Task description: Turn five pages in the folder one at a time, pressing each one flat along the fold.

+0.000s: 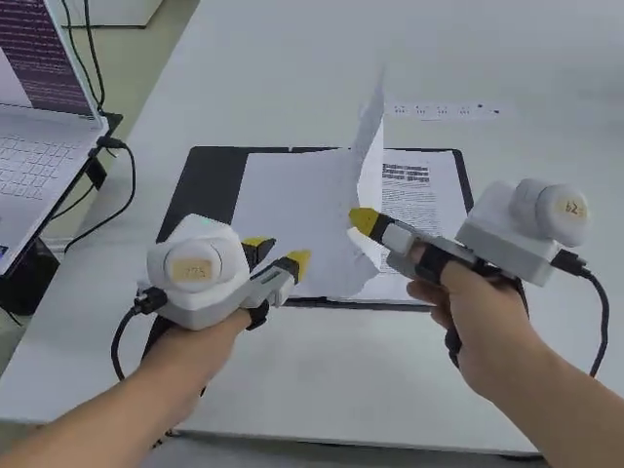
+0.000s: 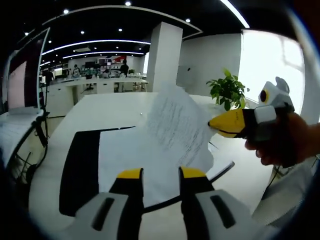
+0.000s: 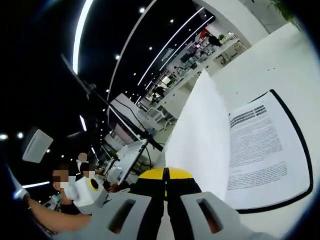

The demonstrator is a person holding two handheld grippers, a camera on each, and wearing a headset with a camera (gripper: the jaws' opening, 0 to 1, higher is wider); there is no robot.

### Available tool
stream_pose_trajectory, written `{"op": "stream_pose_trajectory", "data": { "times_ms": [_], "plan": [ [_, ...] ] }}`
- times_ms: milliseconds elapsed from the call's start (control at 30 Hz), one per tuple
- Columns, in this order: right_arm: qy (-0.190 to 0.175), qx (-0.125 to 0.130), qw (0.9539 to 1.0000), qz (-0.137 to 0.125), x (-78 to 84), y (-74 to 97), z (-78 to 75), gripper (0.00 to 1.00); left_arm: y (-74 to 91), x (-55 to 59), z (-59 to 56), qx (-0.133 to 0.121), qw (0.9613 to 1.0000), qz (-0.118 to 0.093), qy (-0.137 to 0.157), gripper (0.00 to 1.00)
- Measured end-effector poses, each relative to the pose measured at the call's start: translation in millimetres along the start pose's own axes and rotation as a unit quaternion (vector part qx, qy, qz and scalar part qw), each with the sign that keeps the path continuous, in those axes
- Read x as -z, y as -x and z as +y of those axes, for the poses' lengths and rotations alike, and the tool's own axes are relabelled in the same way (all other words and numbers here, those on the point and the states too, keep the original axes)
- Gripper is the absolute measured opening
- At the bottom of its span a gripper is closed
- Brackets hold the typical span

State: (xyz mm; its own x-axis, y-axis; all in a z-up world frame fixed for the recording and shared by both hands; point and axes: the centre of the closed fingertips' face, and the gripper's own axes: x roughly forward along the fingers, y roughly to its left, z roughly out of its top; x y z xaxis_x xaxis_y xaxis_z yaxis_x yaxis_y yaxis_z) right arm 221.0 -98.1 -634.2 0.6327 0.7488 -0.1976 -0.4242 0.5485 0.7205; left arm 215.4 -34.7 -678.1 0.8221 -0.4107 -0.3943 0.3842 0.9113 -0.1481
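Placement: black rectangular plastic folder (image 1: 200, 185) lies open near the near edge of the white table (image 1: 341, 58). Open tabletop extends far and right; a silver laptop (image 1: 29, 146) occupies the left edge. Right gripper (image 1: 366, 222) pinches the white printed page (image 1: 366, 136), which stands upright by the fold. Left gripper (image 1: 278, 252) hovers at the folder's near edge. Gripper sticker digits are too blurred to read.

Left gripper view: left gripper (image 2: 161, 173) tongs spread, nothing between; the page (image 2: 175, 125) rises at the right gripper (image 2: 225, 123).

Right gripper view: right gripper (image 3: 165, 173) tongs pressed together on the page (image 3: 197, 135) edge; print illegible.
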Motion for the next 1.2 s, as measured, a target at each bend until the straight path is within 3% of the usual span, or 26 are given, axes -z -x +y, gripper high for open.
{"op": "stream_pose_trajectory", "data": {
  "times_ms": [233, 533, 833, 933, 1033, 1200],
  "plan": [
    [0.014, -0.008, 0.9989, 0.044, 36.3, -44.2, 20.1, 0.00, 41.8, -1.9, 35.6, -0.039, 0.9992, -0.012, -0.003, 0.26],
    [0.032, 0.004, 0.9953, 0.091, 75.7, -86.2, 21.1, 0.00, 71.7, 14.0, 62.1, -0.065, 0.9979, -0.002, 0.003, 0.26],
    [0.042, 0.035, 0.9878, 0.146, 115.0, -113.1, 0.9, 0.00, 75.6, 32.9, 74.1, -0.070, 0.9973, 0.020, 0.003, 0.25],
    [0.034, 0.044, 0.9853, 0.162, 127.3, -122.5, -7.6, 0.00, 74.3, 38.6, 75.6, -0.071, 0.9971, 0.027, 0.007, 0.25],
    [0.014, 0.063, 0.9799, 0.189, 142.1, -130.8, -23.1, 0.00, 71.4, 44.0, 76.0, -0.072, 0.9968, 0.034, 0.011, 0.25],
    [0.016, 0.058, 0.9799, 0.190, 144.6, -137.3, -31.3, 0.00, 63.0, 52.6, 79.2, -0.069, 0.9965, 0.044, 0.011, 0.25]
  ]
}}
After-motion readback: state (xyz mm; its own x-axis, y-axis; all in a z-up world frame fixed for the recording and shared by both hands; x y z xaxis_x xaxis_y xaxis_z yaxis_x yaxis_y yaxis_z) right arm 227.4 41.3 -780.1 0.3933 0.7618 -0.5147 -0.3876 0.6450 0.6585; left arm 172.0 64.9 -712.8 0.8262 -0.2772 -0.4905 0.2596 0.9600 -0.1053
